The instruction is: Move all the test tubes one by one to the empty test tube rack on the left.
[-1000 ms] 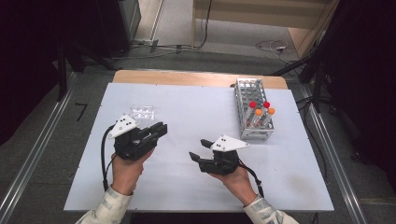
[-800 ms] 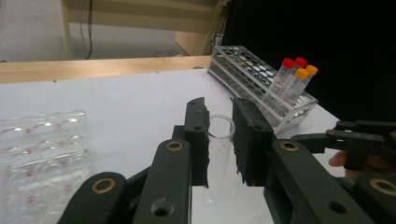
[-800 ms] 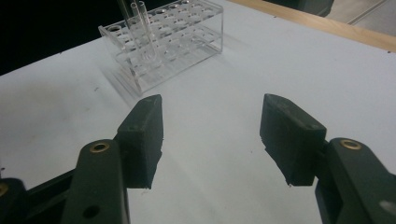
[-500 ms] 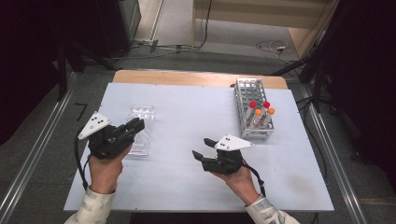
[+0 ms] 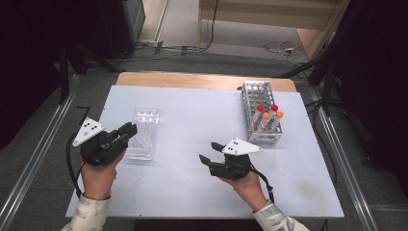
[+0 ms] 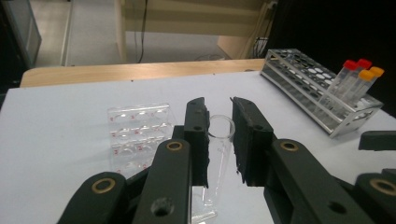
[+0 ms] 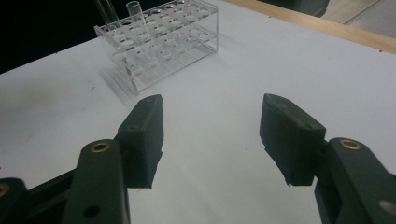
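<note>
Right tool [image 7: 210,140]: two black jaws rise from the bottom, standing wide apart, nothing between them but bare white surface [image 7: 224,70]. Clear plastic rack [image 7: 161,39] sits farther off, toward the surface's far side. One clear tube [image 7: 140,32] stands upright in the rack, open mouth on top. A wooden edge [image 7: 327,28] runs along the surface's upper right border.
</note>
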